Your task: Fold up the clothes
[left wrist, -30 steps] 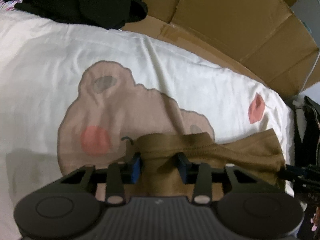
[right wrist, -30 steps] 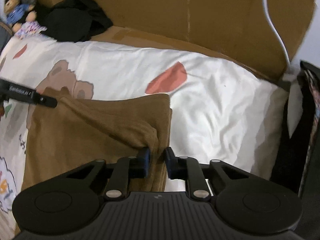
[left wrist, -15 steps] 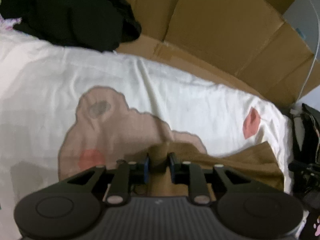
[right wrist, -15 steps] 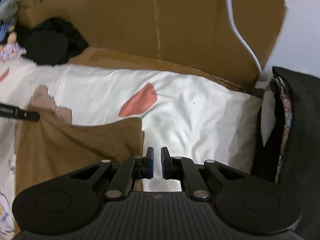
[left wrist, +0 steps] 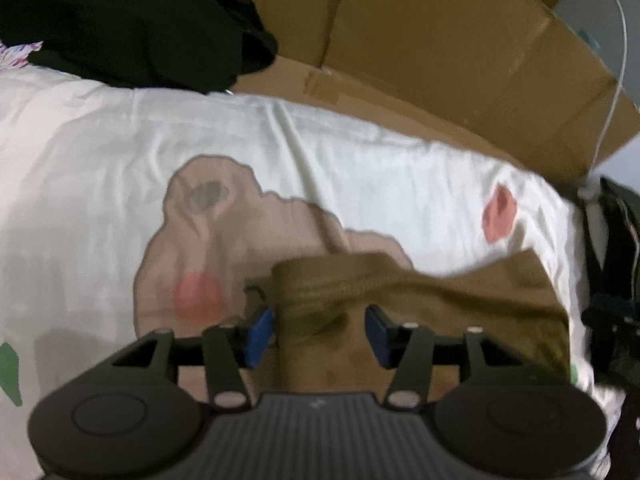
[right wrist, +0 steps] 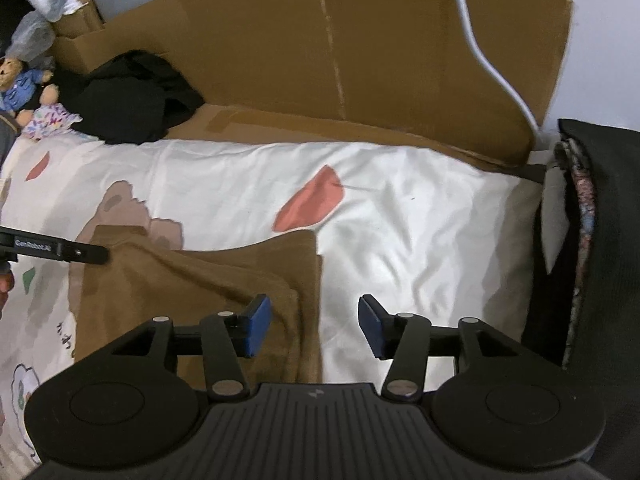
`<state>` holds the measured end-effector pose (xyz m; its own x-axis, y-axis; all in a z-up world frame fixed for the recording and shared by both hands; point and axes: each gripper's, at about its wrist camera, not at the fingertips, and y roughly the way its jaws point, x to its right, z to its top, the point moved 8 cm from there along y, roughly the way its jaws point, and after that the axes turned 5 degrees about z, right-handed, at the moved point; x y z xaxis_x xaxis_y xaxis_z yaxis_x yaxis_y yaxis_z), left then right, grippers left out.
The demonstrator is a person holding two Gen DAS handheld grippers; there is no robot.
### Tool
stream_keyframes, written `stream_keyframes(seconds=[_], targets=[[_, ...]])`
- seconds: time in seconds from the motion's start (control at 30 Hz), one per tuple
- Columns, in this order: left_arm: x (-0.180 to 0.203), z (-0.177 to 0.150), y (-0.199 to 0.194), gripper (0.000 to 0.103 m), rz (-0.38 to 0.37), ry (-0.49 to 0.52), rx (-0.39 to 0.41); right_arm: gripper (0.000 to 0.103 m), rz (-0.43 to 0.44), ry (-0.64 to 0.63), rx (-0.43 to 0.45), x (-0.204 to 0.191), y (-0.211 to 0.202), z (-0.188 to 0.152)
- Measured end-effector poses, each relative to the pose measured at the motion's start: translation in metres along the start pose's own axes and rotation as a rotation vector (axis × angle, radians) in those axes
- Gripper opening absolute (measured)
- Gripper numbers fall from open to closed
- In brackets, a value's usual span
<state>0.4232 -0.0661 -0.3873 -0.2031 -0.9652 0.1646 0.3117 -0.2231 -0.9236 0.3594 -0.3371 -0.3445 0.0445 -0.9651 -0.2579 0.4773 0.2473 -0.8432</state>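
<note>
Garment: the brown garment [right wrist: 192,292] lies folded on the white printed bedsheet [right wrist: 420,240], its right edge running down between your right gripper's blue pads.
Left gripper: your left gripper [left wrist: 320,330] points down over the garment's near-left corner; the jaws are opening. A bunched ridge of brown cloth sits between the pads; the left pad is at its edge, the right pad stands clear, so no grip.
Right gripper: your right gripper [right wrist: 314,326] hangs over the garment's right edge, jaws opening. Cloth lies under the left pad, bare sheet under the right; nothing is pinched.
Surroundings: a black clothing pile [right wrist: 136,100] sits at the far-left edge of the sheet, against the cardboard [right wrist: 360,60]. A stuffed bear [right wrist: 20,80] is left of it.
</note>
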Motion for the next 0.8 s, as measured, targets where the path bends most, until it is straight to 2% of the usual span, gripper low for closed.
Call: stream_keyframes(seconds=[0.23, 0.37, 0.47, 0.57, 0.8], targets=[[-0.005, -0.009, 0.005, 0.053, -0.017, 0.010, -0.016, 0.054, 0.000, 0.007, -0.037, -0.002, 0.014, -0.010], [-0.010, -0.015, 0.013, 0.043, -0.017, 0.010, -0.032, 0.053, -0.012, 0.003, -0.055, 0.000, 0.020, -0.019], [-0.012, -0.012, 0.013, 0.043, 0.002, -0.003, -0.007, 0.053, -0.046, -0.021, -0.046, 0.003, 0.021, -0.021], [-0.016, -0.006, 0.003, 0.043, 0.028, -0.016, 0.049, 0.053, -0.061, 0.012, -0.020, 0.010, 0.016, -0.018], [-0.026, -0.002, -0.012, 0.043, 0.025, -0.031, 0.071, 0.053, -0.060, 0.050, 0.032, 0.019, 0.003, -0.009]])
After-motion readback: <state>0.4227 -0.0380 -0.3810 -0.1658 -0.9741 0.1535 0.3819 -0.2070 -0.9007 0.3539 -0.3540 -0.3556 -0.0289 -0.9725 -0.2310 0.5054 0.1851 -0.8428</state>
